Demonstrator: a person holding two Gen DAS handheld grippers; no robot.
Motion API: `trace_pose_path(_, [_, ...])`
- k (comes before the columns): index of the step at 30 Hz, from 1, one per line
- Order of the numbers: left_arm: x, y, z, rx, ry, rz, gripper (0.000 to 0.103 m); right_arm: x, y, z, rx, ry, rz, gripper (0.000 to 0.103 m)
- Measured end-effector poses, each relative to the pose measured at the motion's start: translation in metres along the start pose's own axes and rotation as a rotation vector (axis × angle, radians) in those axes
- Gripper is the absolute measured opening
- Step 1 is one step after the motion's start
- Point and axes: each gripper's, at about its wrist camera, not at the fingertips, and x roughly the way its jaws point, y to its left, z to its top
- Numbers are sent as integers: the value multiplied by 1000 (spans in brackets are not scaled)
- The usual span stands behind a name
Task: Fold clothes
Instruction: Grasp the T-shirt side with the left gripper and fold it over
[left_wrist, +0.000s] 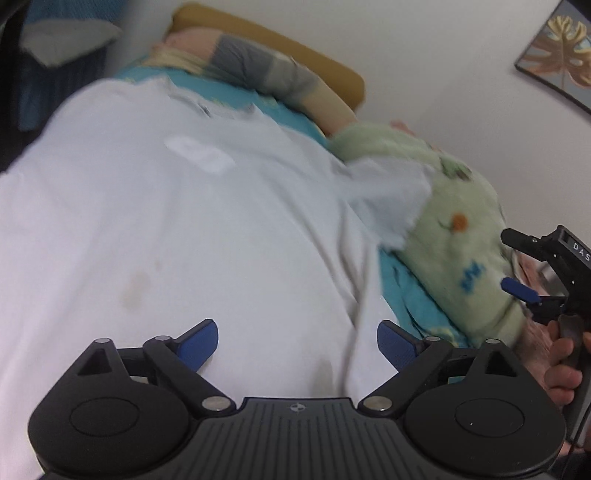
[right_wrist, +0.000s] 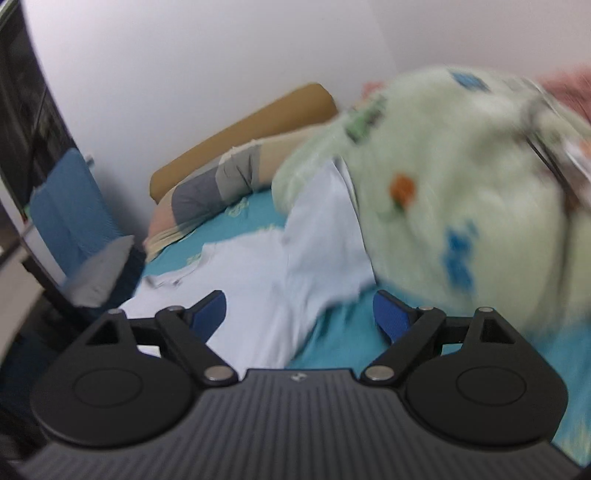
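Observation:
A pale blue-white T-shirt (left_wrist: 177, 221) lies spread front-up on a bed with a teal sheet (left_wrist: 410, 291); a white label patch shows on its chest. One sleeve (left_wrist: 388, 199) reaches right onto a green blanket. My left gripper (left_wrist: 297, 345) hovers open just above the shirt's lower part, nothing between its blue pads. In the right wrist view the same shirt (right_wrist: 266, 273) lies ahead, its sleeve (right_wrist: 325, 206) running up under the blanket. My right gripper (right_wrist: 299, 314) is open over the shirt's edge and the sheet, holding nothing. It also shows at the left view's right edge, right gripper (left_wrist: 517, 264), held by a hand.
A green patterned blanket (right_wrist: 461, 192) is bunched at the right of the bed. Pillows (left_wrist: 266, 70) and a mustard headboard cushion (right_wrist: 243, 129) lie at the far end against a white wall. A blue chair (right_wrist: 74, 199) stands left; a framed leaf picture (left_wrist: 561, 48) hangs on the wall.

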Motion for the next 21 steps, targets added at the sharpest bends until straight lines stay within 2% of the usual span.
trace_pose_path(2, [6,-10,-14,-2,110,-64,82,-19,-6,-10,48,13,-7,88])
trace_pose_path(4, [13,-20,-32,16,209,-98,74,-25,-9,-11,81,4,-20,89])
trace_pose_path(6, [23,-33,-47,70,305,-135,70,-27,-11,-9,95,-3,-1,88])
trace_pose_path(8, [33,-44,-60,123,386,-145,62,-25,-12,-8,103,-8,6,88])
trace_pose_path(9, [35,-50,-63,156,390,-132,56,-24,-14,-8,109,-9,6,88])
trace_pose_path(10, [34,-56,-66,193,378,-112,32,-24,-15,-9,115,-9,7,88])
trace_pose_path(11, [32,-61,-67,213,361,-122,3,-24,-16,-9,122,-10,7,88])
trace_pose_path(14, [25,-80,-65,278,302,-203,3,-26,-21,-10,135,-14,9,88])
trace_pose_path(18, [41,-127,-65,330,312,-267,3,-28,-27,-8,144,-39,40,89])
trace_pose_path(21, [72,-151,-86,363,332,-246,3,-23,-30,-3,160,-39,62,89])
